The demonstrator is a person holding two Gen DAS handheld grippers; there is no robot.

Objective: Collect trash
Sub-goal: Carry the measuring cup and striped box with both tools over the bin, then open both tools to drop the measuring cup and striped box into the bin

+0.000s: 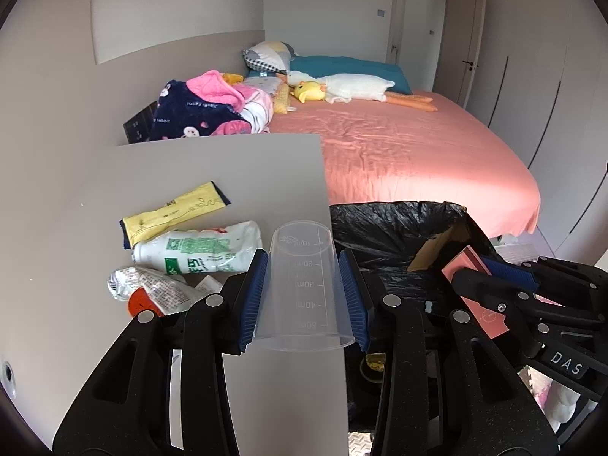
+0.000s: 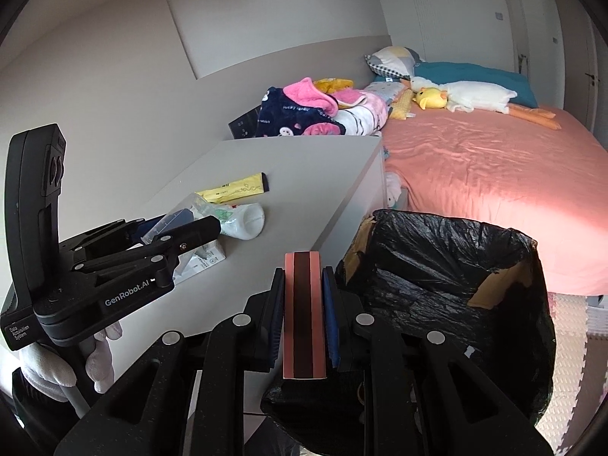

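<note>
Both tongs carry trash toward the bin

Left wrist view: the left tongs grip a clear plastic cup, held upside down at the edge of the grey surface, just beside the bin with the black bag. Near the bin, on the surface, a yellow wrapper, a white bottle and a crumpled packet are left to collect.
Right wrist view: the right tongs are closed on a small pink box, close to the bin's rim. I judge the task is partly done; both things are not yet dropped.
</note>
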